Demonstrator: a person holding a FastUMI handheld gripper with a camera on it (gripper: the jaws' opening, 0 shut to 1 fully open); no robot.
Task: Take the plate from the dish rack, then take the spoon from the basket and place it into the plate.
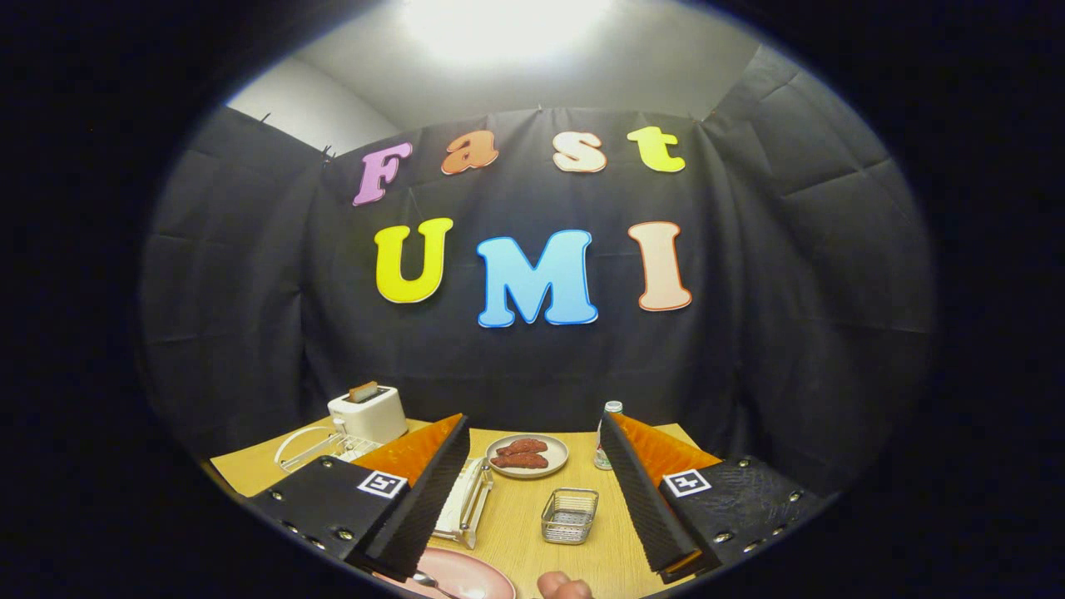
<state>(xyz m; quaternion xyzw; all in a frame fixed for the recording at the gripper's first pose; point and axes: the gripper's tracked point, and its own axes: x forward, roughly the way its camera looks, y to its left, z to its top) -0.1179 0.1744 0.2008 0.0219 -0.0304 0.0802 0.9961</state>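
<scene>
open tool (532,466) above table (516,532)

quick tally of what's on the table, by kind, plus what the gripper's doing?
Plates: 2, pink plate with a spoon, beige plate with food
Spoon: 1
Wire basket: 1
Dish rack: 1
Toaster: 1
Bottle: 1
Total: 7
Gripper: open, holding nothing.

A staged kitchen corner inside a cloth-walled booth: black fabric hangs behind a wooden table (532,532), with a plain white wall and a ceiling light above it. On the table, a white toaster (368,413) with bread in its slot stands at the far corner; near it lie a dish rack (316,447), a plate of sausages (527,456), a bottle (607,437) and a wire basket (570,516).
</scene>
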